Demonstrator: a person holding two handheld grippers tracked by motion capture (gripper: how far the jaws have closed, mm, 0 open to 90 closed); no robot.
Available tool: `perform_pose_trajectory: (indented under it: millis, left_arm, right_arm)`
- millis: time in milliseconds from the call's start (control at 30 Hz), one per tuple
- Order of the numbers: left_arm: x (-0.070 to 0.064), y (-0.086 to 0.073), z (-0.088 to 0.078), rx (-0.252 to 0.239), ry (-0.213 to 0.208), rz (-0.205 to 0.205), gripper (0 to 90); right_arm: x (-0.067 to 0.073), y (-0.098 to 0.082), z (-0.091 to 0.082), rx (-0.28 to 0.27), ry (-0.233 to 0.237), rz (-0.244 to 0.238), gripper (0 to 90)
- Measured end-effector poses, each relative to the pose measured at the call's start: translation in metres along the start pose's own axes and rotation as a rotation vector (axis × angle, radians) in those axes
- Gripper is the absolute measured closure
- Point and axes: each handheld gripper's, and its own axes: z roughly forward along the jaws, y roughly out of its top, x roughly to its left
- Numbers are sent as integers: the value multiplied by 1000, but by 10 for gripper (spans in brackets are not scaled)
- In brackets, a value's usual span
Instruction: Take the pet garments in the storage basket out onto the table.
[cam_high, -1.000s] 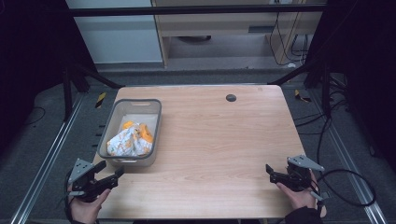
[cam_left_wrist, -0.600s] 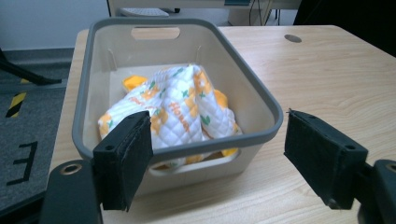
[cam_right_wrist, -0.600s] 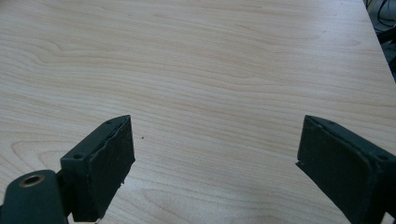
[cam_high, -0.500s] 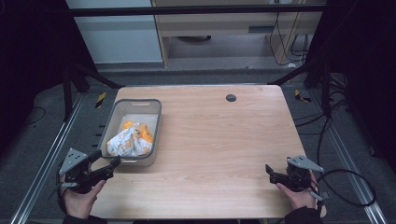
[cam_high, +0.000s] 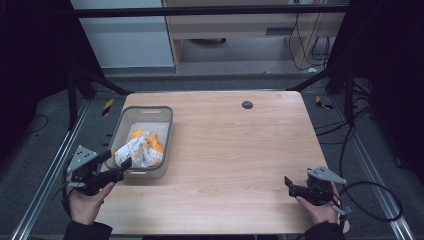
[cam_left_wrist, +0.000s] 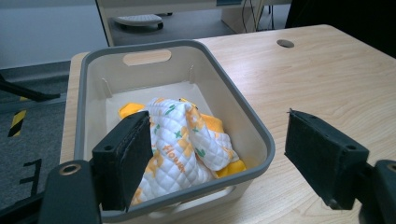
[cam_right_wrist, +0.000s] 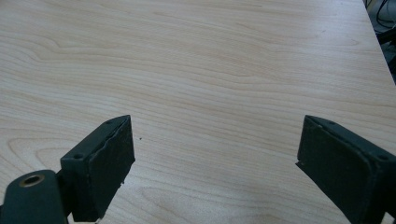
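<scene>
Your left gripper has swung up to the grey bin's near wall, jaws wide, empty, facing the quilted cloth. Your right gripper stays parked, open, empty.

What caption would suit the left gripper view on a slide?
Open left gripper poised at the near rim of a grey bin holding a quilted white-and-orange cloth.

The tabletop lies bare from the bin across to its right edge. The bin's grey walls ring the crumpled cloth, open from above.
</scene>
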Motion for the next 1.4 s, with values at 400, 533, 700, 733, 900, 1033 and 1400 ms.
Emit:
perform_pose_trajectory:
  millis: [400,533,700,733,900,1033,1400]
  left_arm:
    - [6,14,21,53,8,10,218]
    - [9,18,27,76,14,19,215]
    - [12,21,36,106,15,25,213]
    - [13,22,40,114,18,25,213]
    - [15,25,52,159,33,44,209]
    - [16,28,60,185,36,38,207]
    - [19,32,79,258,54,43,200]
  right_arm:
    - [-1,0,0,-2,-1,4,109]
    - [-2,0,0,-1,0,4,109]
    - [-2,0,0,3,5,17,109]
    - [-2,0,0,1,2,11,109]
    - [-3,0,1,3,5,12,109]
    - [-3,0,1,6,6,9,109]
    - [-3,0,2,16,12,16,109]
